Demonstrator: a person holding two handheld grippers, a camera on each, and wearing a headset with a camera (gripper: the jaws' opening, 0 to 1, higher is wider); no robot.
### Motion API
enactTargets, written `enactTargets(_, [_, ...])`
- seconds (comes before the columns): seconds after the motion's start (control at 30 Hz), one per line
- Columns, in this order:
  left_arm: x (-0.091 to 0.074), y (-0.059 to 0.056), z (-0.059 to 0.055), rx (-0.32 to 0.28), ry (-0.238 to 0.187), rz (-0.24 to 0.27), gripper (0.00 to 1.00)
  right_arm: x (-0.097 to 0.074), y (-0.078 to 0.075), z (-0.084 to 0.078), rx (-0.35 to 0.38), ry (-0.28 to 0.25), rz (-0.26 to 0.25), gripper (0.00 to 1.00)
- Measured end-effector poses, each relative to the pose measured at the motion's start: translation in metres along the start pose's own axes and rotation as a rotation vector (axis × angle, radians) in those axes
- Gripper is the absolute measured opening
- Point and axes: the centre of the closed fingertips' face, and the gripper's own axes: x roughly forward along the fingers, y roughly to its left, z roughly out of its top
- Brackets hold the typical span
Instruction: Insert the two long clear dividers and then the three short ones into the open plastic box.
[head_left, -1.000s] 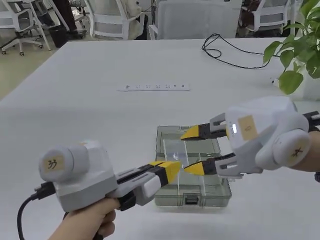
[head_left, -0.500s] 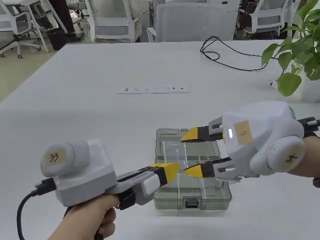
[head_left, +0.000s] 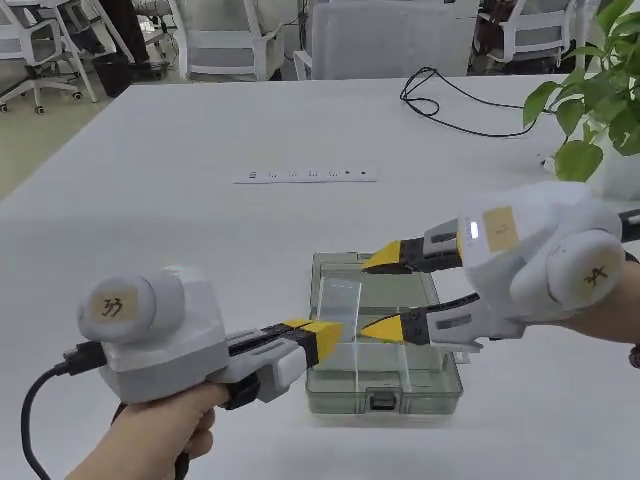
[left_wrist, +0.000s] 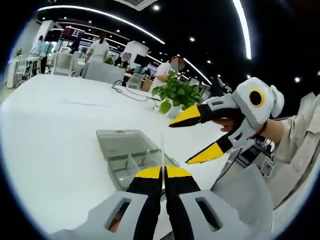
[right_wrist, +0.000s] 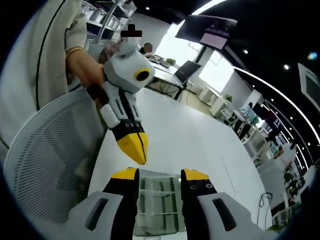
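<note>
Left gripper pinches clear divider by one edge; we judge it light, stiff, slippery. Right gripper wide, empty, over box.

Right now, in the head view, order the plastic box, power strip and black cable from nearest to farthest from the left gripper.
1. plastic box, just at the tips of the left gripper.
2. power strip, mid-table, beyond the box.
3. black cable, far side of the table, to the right.
</note>
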Motion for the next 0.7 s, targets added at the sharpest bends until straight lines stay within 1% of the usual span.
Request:
enactTargets(0.03, [0.000, 0.000, -0.002, 0.024, 0.012, 0.001, 0.00, -0.001, 0.001, 0.002, 0.018, -0.011, 0.013, 0.34])
enactTargets(0.07, [0.000, -0.002, -0.003, 0.041, 0.020, -0.006, 0.00, -0.001, 0.001, 0.003, 0.027, -0.017, 0.019, 0.34])
enactTargets(0.13, [0.000, -0.005, -0.006, 0.083, 0.030, -0.021, 0.00, -0.002, 0.004, 0.006, 0.042, -0.032, 0.047, 0.32])
enactTargets(0.2, [0.000, -0.007, -0.009, 0.143, 0.053, -0.034, 0.00, -0.003, 0.008, 0.007, 0.052, -0.038, 0.072, 0.31])
enactTargets(0.23, [0.000, -0.008, -0.011, 0.184, 0.065, -0.034, 0.00, -0.002, 0.010, 0.007, 0.056, -0.039, 0.085, 0.31])
enactTargets(0.27, [-0.001, -0.009, -0.012, 0.206, 0.075, -0.041, 0.00, -0.002, 0.011, 0.007, 0.057, -0.040, 0.089, 0.30])
enactTargets(0.3, [-0.001, -0.011, -0.014, 0.235, 0.086, -0.045, 0.00, -0.002, 0.014, 0.006, 0.053, -0.036, 0.108, 0.30])
enactTargets(0.37, [-0.001, -0.013, -0.016, 0.267, 0.100, -0.058, 0.00, -0.002, 0.017, 0.006, 0.055, -0.034, 0.124, 0.29])
enactTargets(0.4, [0.000, -0.015, -0.017, 0.279, 0.102, -0.064, 0.00, -0.002, 0.022, 0.006, 0.061, -0.036, 0.157, 0.29])
enactTargets(0.43, [-0.001, -0.016, -0.018, 0.295, 0.110, -0.071, 0.00, -0.002, 0.023, 0.007, 0.064, -0.040, 0.163, 0.28])
enactTargets(0.5, [-0.001, -0.018, -0.020, 0.339, 0.120, -0.077, 0.00, -0.002, 0.030, 0.007, 0.070, -0.042, 0.204, 0.27])
enactTargets(0.53, [-0.001, -0.019, -0.021, 0.363, 0.130, -0.084, 0.00, -0.002, 0.032, 0.007, 0.070, -0.042, 0.214, 0.26])
enactTargets(0.6, [0.000, -0.020, -0.023, 0.393, 0.144, -0.090, 0.00, -0.002, 0.034, 0.005, 0.059, -0.038, 0.226, 0.24])
enactTargets(0.63, [0.000, -0.022, -0.024, 0.403, 0.149, -0.102, 0.00, -0.002, 0.037, 0.004, 0.055, -0.038, 0.240, 0.22])
enactTargets(0.7, [-0.001, -0.025, -0.027, 0.432, 0.157, -0.121, 0.00, -0.002, 0.039, 0.004, 0.059, -0.043, 0.254, 0.21])
